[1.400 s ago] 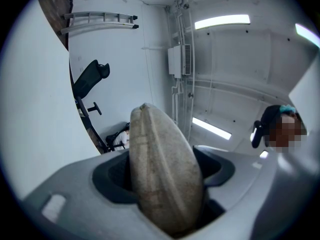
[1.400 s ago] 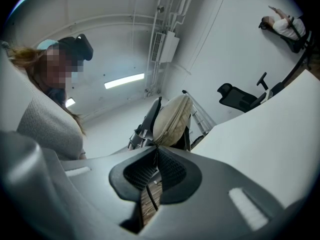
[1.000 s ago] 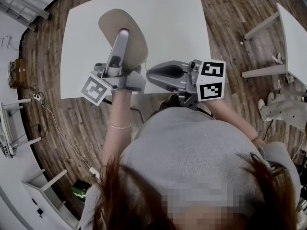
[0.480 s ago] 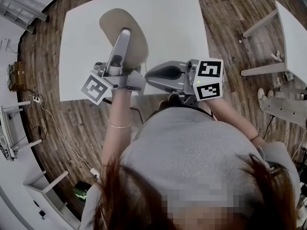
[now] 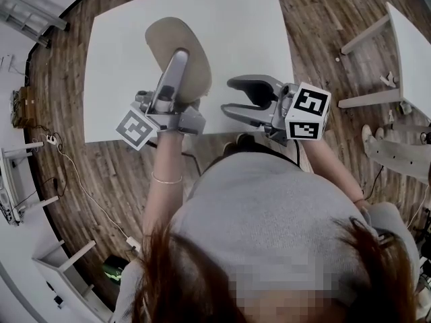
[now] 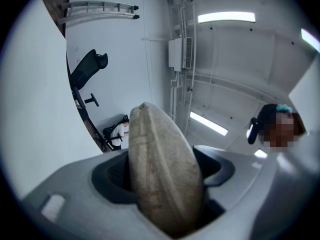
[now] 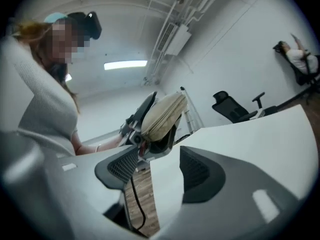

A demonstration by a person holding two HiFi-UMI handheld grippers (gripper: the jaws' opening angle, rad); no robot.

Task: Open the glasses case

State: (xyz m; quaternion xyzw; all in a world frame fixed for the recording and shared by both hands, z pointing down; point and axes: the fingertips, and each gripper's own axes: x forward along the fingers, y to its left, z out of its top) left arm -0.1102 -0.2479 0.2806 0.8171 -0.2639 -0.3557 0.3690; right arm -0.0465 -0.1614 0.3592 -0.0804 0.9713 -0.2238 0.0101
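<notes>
A beige oval glasses case (image 5: 168, 39) is held up over the white table (image 5: 236, 19), its lid closed along the seam. My left gripper (image 5: 178, 58) is shut on the case's lower end. In the left gripper view the case (image 6: 160, 159) fills the gap between the grey fingers (image 6: 75, 199). My right gripper (image 5: 230, 94) is to the right of the case, near the table's front edge, apart from it. Its jaws are opening with nothing between them. The right gripper view (image 7: 157, 171) looks across at the held case (image 7: 162, 115).
The table's front edge (image 5: 202, 130) runs just under both grippers, with wood floor (image 5: 81, 180) beyond. Another white table (image 5: 411, 39) stands at the right. A black office chair (image 7: 235, 106) is past the table's far side. A cable (image 5: 74, 173) lies on the floor at left.
The right gripper's jaws have gone from shut to open. It has rolled and drawn back to the right, away from the case. The left gripper and case have hardly moved.
</notes>
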